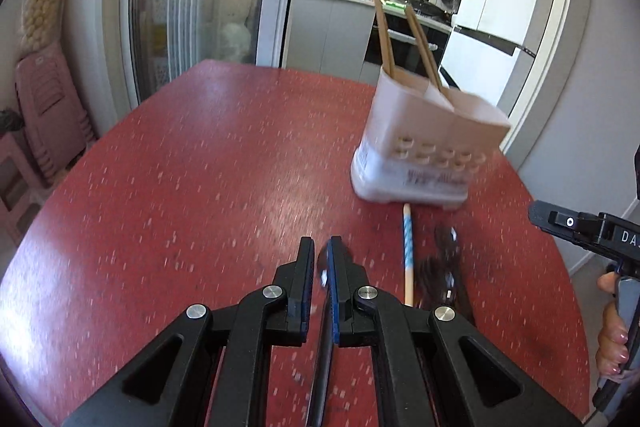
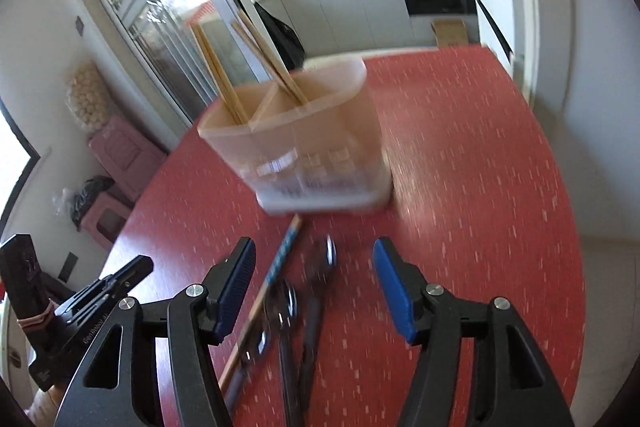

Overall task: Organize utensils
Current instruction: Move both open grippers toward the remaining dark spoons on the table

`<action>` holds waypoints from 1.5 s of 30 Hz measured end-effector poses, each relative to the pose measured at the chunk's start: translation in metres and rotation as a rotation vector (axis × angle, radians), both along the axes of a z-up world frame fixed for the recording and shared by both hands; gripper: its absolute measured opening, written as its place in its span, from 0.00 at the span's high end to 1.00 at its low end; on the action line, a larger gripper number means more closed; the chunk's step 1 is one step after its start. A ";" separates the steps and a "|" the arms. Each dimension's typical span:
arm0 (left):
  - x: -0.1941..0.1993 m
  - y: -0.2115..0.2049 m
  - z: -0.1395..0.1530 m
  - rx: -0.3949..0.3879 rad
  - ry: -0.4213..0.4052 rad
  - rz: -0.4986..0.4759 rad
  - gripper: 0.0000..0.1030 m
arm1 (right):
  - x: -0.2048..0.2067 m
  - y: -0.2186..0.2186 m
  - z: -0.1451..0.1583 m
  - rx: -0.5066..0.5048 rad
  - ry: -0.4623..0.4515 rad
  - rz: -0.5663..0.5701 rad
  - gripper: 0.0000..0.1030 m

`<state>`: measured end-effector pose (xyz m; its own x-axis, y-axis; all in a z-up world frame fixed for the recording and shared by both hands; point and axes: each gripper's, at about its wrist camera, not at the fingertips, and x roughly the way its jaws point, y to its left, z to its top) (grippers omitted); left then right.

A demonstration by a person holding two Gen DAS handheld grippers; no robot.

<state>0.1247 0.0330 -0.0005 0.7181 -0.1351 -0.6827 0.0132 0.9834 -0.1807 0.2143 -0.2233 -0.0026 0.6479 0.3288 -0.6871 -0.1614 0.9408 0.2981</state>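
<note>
A red speckled table point(image 1: 180, 187) filled most of both views. Toward its far side stood a pale plastic utensil holder point(image 2: 304, 147) with dividers, two pairs of wooden chopsticks point(image 2: 224, 79) leaning up out of its compartments. Just in front of the holder, a blue-patterned chopstick point(image 2: 280, 259) and several dark utensils point(image 2: 296, 311), blurred but probably spoons, lay loose on the table. The right gripper point(image 2: 314, 279) hovered above them, jaws apart and holding nothing. The left gripper point(image 1: 320, 267) was clamped on a thin dark utensil handle point(image 1: 322, 367).
</note>
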 end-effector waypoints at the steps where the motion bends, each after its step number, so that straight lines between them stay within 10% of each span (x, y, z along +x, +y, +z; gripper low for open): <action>1: -0.005 0.001 -0.003 -0.005 0.013 -0.005 0.65 | -0.003 -0.002 -0.005 -0.002 0.016 -0.007 0.35; 21: -0.056 0.020 -0.031 -0.013 0.088 0.018 0.64 | -0.051 -0.006 -0.047 -0.031 0.144 -0.051 0.18; 22: -0.057 0.022 -0.031 -0.017 0.090 0.020 0.56 | -0.051 -0.006 -0.047 -0.029 0.146 -0.052 0.18; 23: -0.057 0.023 -0.032 -0.021 0.097 0.023 0.01 | -0.051 -0.006 -0.048 -0.025 0.150 -0.052 0.18; 45: 0.023 0.013 -0.063 0.140 0.194 -0.048 0.00 | -0.028 0.012 -0.054 -0.189 0.244 -0.029 0.15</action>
<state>0.1473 0.0461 -0.0633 0.5669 -0.0606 -0.8216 0.0392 0.9981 -0.0466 0.1862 -0.2117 -0.0562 0.4638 0.1644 -0.8706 -0.0790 0.9864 0.1442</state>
